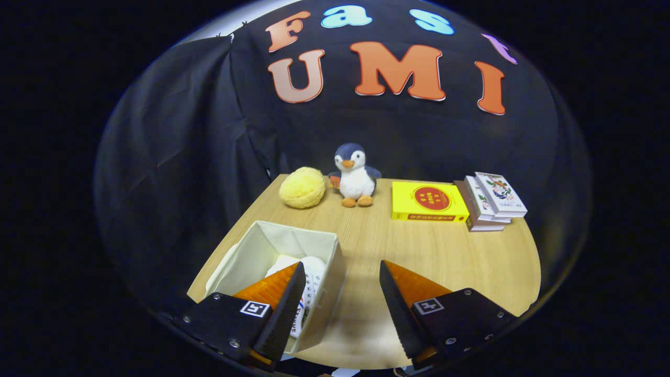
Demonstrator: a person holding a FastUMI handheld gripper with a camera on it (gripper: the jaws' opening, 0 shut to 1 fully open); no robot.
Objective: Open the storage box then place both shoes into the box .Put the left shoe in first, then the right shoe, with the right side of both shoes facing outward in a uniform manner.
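One box [272, 238], three books [429, 201], two plush toys [356, 175].

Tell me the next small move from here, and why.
Probably draw the gripper back and away from the storage box. Its fingers stand wide apart and hold nothing, with one finger over the open box, where a white shoe already lies. Whether both shoes are in there cannot be told.

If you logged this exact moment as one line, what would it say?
claw: open, holding nothing | cream fabric storage box: open, white shoe inside | wooden table: bare between fingers
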